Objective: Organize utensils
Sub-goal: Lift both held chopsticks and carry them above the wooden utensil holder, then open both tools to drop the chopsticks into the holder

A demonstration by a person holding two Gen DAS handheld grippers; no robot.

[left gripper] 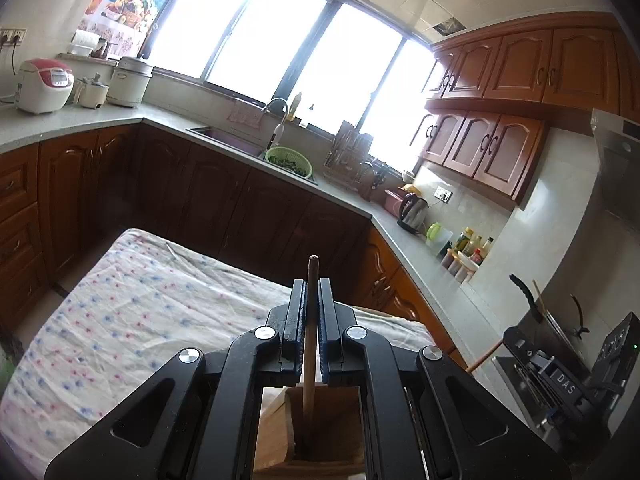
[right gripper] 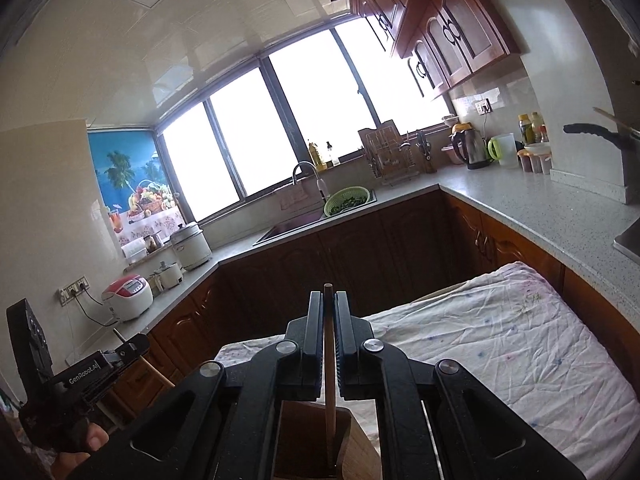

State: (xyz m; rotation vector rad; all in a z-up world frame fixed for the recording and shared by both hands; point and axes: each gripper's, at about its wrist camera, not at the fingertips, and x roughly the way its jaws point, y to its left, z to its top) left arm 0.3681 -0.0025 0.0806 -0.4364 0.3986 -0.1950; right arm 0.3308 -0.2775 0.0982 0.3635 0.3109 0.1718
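At the bottom centre of both views, each gripper — left gripper (left gripper: 312, 312), right gripper (right gripper: 329, 328) — is clamped on a slim wooden chopstick (left gripper: 310, 344) (right gripper: 329, 376), light, stiff and likely slippery, best pinched mid-shaft, dipping into the wooden holder (left gripper: 320, 432) (right gripper: 308, 436) below.

The right hand-held gripper (right gripper: 329, 312) clamps a slim wooden chopstick (right gripper: 329, 364) upright, its lower end inside a square wooden utensil holder (right gripper: 304, 444) beside the table's rumpled floral cloth (right gripper: 500, 344); the left hand-held gripper (right gripper: 124, 350) shows at far left.
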